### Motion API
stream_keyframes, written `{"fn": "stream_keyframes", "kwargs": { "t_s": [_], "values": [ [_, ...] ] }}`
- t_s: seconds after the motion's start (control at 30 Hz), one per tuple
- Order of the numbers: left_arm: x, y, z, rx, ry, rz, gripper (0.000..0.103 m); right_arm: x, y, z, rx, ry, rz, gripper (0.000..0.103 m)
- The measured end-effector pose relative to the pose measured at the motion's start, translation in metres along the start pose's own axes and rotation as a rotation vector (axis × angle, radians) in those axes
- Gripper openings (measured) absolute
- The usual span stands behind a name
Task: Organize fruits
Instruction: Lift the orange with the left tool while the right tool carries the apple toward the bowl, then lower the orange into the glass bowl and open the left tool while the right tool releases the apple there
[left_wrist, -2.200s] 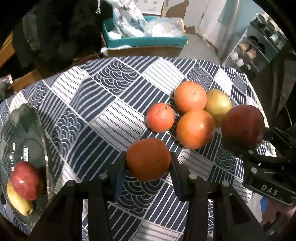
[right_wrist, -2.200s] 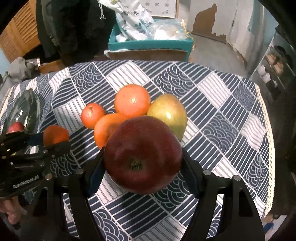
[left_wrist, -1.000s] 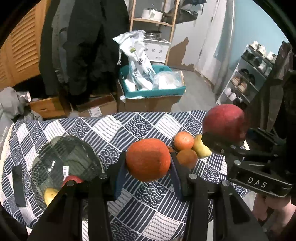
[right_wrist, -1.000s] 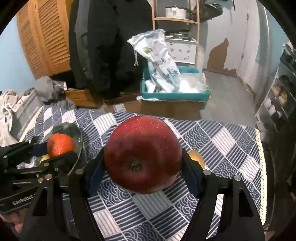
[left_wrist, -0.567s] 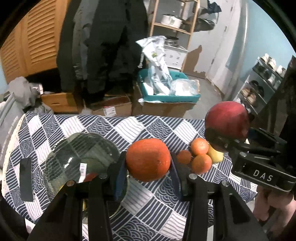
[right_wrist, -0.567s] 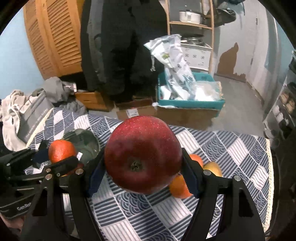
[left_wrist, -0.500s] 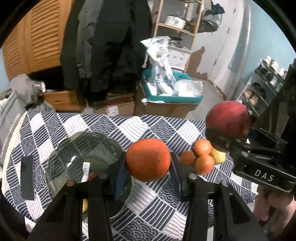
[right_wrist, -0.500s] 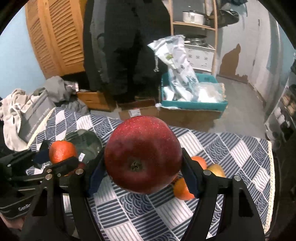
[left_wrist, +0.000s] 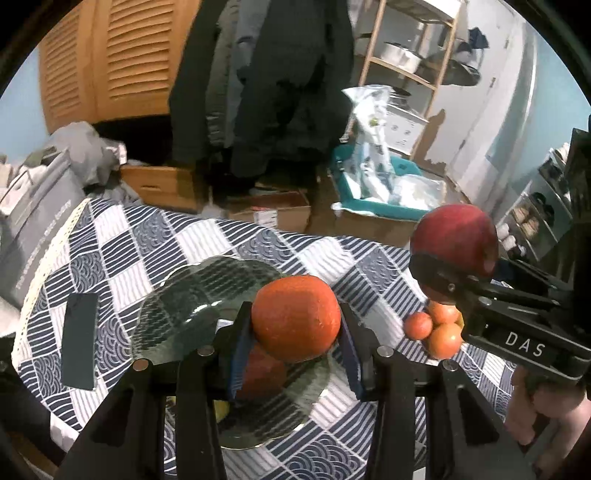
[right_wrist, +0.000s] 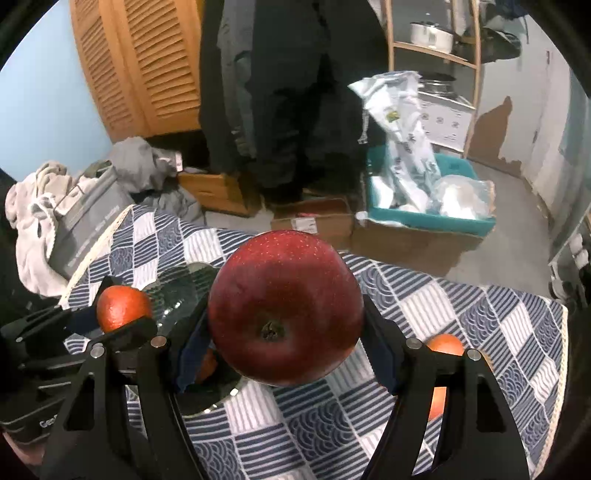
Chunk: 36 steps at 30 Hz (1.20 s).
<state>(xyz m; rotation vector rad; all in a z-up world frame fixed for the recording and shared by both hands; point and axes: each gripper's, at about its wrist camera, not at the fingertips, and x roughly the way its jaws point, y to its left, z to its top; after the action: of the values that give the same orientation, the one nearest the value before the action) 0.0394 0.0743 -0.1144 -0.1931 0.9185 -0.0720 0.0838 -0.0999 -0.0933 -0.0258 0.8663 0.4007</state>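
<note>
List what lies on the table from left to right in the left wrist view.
Dark flat phone-like object → glass plate → orange held in the left gripper → cluster of small oranges → red apple held in the right gripper.

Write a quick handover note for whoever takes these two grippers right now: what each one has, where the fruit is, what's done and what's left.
Left gripper: shut on an orange, held above the glass bowl.
Right gripper: shut on a red apple, held above the table near the bowl's edge.
Bowl: at least a reddish fruit and something yellow already inside, partly hidden.
Table: a small cluster of orange fruits sits on the patterned cloth, right of the bowl.
Left to do: set the orange and the apple in the bowl, then probably fetch the cluster.
</note>
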Motion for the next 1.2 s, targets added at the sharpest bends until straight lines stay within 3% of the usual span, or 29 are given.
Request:
{"fn": "stream_keyframes", "kwargs": {
  "t_s": [0.43,0.63,1.2],
  "values": [
    [0.033,0.074,-0.014,-0.124,0.073,0.084,0.045,0.068,0.042,0.001,-0.032,0.131,0.055,0.074],
    [0.056,0.106,-0.031,-0.22,0.148,0.078,0.045,0.097,0.061,-0.005,-0.06,0.192,0.068,0.074],
    [0.079,0.116,-0.051,-0.227,0.225,0.09,0.045,0.139,0.081,-0.024,-0.061,0.313,0.107,0.074]
  ]
}}
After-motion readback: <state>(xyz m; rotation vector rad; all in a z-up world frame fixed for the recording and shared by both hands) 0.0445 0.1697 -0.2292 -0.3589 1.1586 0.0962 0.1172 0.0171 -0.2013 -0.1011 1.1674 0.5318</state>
